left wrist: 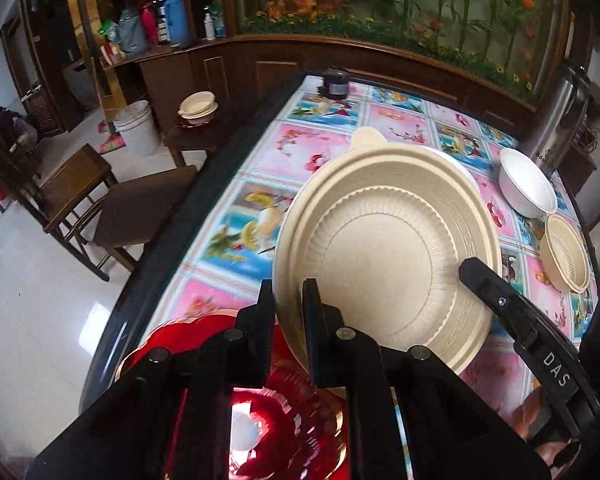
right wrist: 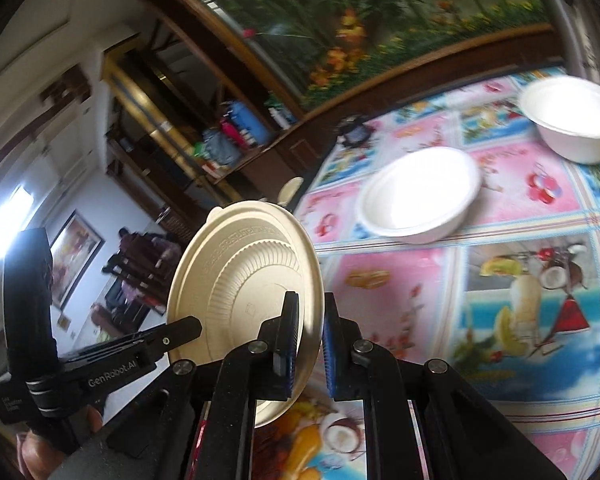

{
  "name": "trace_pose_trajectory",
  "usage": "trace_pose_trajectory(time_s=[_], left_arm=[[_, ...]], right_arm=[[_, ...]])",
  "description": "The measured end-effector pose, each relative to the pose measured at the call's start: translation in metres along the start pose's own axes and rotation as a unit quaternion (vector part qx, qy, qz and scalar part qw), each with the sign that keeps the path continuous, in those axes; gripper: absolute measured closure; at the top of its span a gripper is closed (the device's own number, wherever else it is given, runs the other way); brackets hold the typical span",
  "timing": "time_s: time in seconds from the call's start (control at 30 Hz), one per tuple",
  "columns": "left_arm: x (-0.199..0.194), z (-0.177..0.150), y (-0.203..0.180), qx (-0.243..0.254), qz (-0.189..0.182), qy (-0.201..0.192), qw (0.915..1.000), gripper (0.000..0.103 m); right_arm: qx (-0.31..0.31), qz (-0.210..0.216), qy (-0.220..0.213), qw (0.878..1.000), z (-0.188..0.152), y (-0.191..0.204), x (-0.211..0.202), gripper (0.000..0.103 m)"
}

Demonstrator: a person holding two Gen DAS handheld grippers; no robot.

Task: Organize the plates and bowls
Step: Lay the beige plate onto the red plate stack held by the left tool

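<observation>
left wrist view has the left gripper (left wrist: 289, 300) pinched on the near rim of the beige plate (left wrist: 384, 256), lifted and tilted above the table (left wrist: 236, 216). right wrist view shows the right gripper (right wrist: 309, 320) straddling the opposite rim of that plate (right wrist: 244, 280), its fingers slightly apart, seemingly not yet clamped. i'd judge this a handover or joint carry: close the right firmly before the left loosens, keep the plate level, then bring it toward the white plate (right wrist: 420, 196), near the white bowl (right wrist: 572, 120)
</observation>
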State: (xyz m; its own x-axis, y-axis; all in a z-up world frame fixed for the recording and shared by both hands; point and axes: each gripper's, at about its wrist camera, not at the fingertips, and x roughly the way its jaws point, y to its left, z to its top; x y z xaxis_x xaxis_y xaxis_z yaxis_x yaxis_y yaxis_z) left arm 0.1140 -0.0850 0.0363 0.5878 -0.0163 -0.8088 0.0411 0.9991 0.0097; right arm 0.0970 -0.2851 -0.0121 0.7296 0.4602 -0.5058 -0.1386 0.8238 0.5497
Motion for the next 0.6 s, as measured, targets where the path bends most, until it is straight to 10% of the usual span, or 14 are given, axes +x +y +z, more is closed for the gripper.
trace_pose_trajectory(time_s=[0.6], left_arm=[[-0.002, -0.072, 0.068, -0.036, 0.038, 0.066, 0.9965, 0.087]], right_arm=[[-0.193, 0.039, 0.073, 0.978, -0.069, 0.092, 0.016, 0.091]])
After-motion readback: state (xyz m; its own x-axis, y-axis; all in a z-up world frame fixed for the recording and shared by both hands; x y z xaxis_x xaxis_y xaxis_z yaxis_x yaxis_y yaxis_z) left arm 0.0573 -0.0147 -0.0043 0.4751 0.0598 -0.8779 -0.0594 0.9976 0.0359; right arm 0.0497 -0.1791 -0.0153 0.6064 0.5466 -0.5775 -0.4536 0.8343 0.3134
